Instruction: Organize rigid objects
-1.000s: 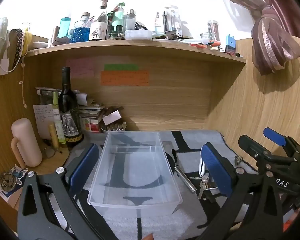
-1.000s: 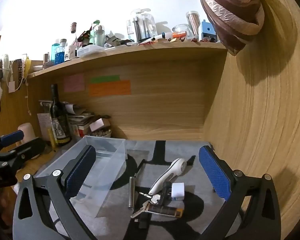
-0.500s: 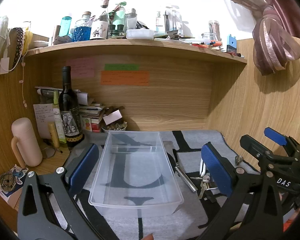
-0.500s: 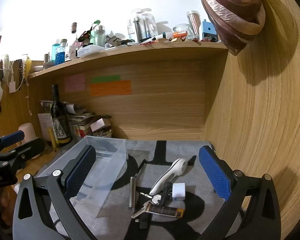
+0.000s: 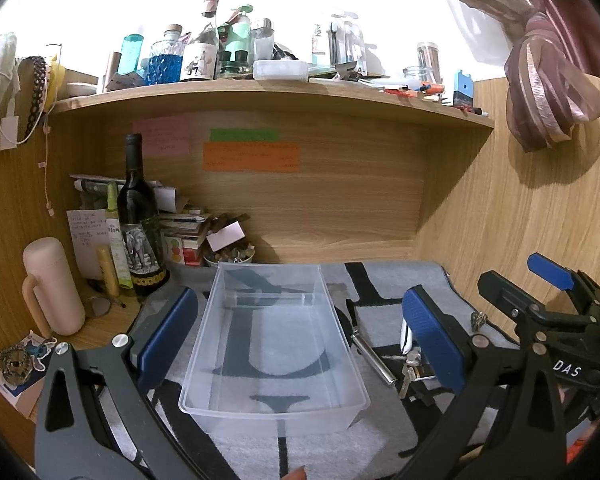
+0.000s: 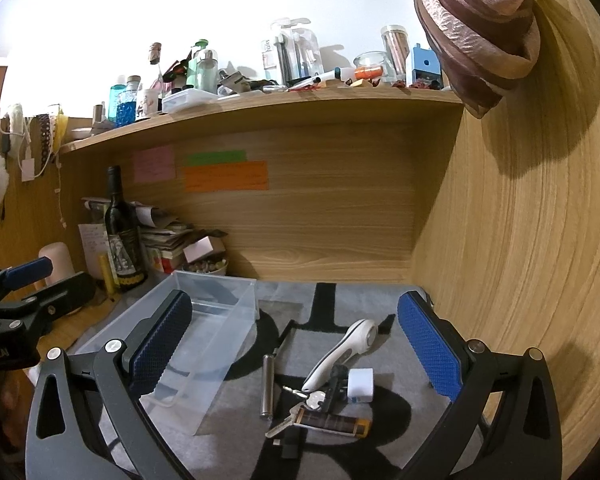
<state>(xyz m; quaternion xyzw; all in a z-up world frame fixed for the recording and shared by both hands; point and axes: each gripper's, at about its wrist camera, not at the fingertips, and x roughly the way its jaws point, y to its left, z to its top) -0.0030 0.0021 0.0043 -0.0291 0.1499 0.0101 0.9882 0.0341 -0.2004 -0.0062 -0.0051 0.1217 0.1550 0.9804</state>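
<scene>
An empty clear plastic bin (image 5: 274,400) (image 6: 216,330) sits on the grey patterned mat. My left gripper (image 5: 300,340) hangs open over it, holding nothing. To the bin's right lies a small heap: a metal cylinder (image 6: 267,386) (image 5: 374,362), a white handled tool (image 6: 340,354), a white charger cube (image 6: 360,385), keys (image 6: 300,410) (image 5: 410,372) and a patterned lighter-like stick (image 6: 336,424). Above that heap my right gripper (image 6: 296,356) stands open and empty.
A wine bottle (image 5: 138,220), a pink flask (image 5: 52,286), stacked papers and a small bowl crowd the back left corner. The wooden side wall (image 6: 520,260) rises close on the right. A cluttered shelf (image 5: 260,92) runs overhead. A small metal ring (image 5: 478,319) lies near the wall.
Both views have shifted only slightly; the grippers stay open and no object has moved.
</scene>
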